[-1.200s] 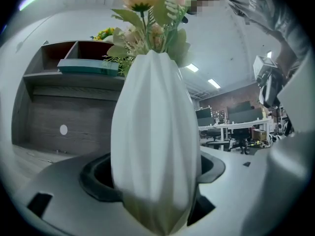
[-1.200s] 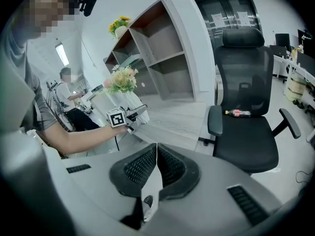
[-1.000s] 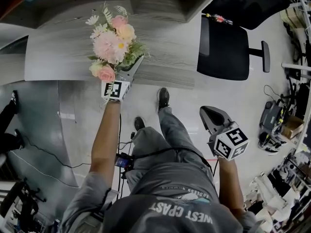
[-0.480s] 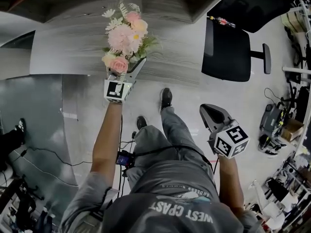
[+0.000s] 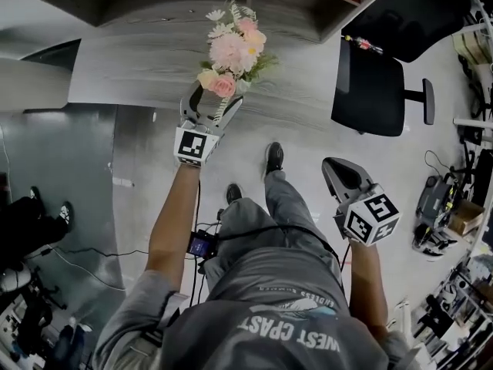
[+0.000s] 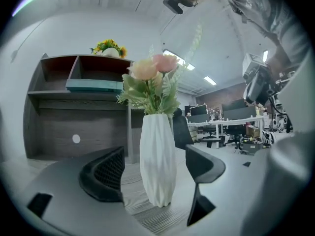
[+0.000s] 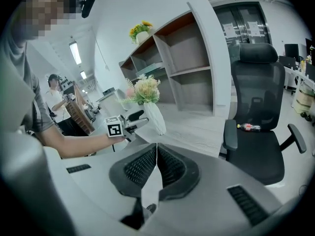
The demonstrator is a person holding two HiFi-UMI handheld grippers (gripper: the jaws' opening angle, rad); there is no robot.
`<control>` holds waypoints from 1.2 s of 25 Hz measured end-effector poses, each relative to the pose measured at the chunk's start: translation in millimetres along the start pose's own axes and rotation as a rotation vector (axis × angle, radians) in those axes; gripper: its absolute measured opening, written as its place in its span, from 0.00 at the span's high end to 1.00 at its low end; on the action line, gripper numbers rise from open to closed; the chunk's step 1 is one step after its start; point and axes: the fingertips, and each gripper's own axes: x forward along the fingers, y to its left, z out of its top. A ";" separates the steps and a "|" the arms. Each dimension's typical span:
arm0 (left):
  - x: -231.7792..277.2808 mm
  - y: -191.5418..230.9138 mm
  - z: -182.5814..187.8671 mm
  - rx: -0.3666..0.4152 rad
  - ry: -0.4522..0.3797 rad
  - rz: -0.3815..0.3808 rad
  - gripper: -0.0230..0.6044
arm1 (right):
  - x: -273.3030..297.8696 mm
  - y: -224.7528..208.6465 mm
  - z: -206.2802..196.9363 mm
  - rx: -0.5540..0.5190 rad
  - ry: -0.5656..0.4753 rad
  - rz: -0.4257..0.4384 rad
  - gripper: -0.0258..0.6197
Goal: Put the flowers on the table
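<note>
A bunch of pink and cream flowers (image 5: 231,48) stands upright in a white ribbed vase (image 6: 157,161) on the grey wood-grain table (image 5: 139,60). My left gripper (image 5: 214,97) is open, one jaw on each side of the vase with a gap on both sides. In the left gripper view the vase foot rests on the table top (image 6: 147,215) and the flowers (image 6: 152,80) rise above the jaws. My right gripper (image 5: 331,166) is shut on nothing, held low over the floor at the right. The right gripper view shows the vase (image 7: 156,118) and the left gripper (image 7: 140,119) beside it.
A black office chair (image 5: 377,79) with a bottle (image 7: 250,127) on its seat stands right of the table. A shelf unit (image 7: 187,58) rises at the table's far side. The person's legs and shoes (image 5: 272,159) are below. Another person (image 7: 56,100) stands in the background.
The left arm carried the vase rightward and farther over the table. Its jaws, shut on the vase before, now stand apart from it. The right gripper barely moved.
</note>
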 end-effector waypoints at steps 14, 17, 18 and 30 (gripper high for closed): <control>-75.9 8.4 57.6 0.068 0.000 0.011 0.45 | -13.2 40.1 63.4 -0.083 -0.144 0.053 0.91; -97.1 12.5 71.7 0.095 0.012 0.021 0.54 | -14.2 50.2 76.8 -0.104 -0.175 0.074 0.91; -104.2 14.0 76.8 0.106 0.015 0.025 0.56 | -14.8 54.1 81.2 -0.112 -0.186 0.082 0.91; -186.8 31.8 150.1 0.199 0.003 0.115 0.88 | -29.3 96.3 134.1 -0.244 -0.299 0.127 0.91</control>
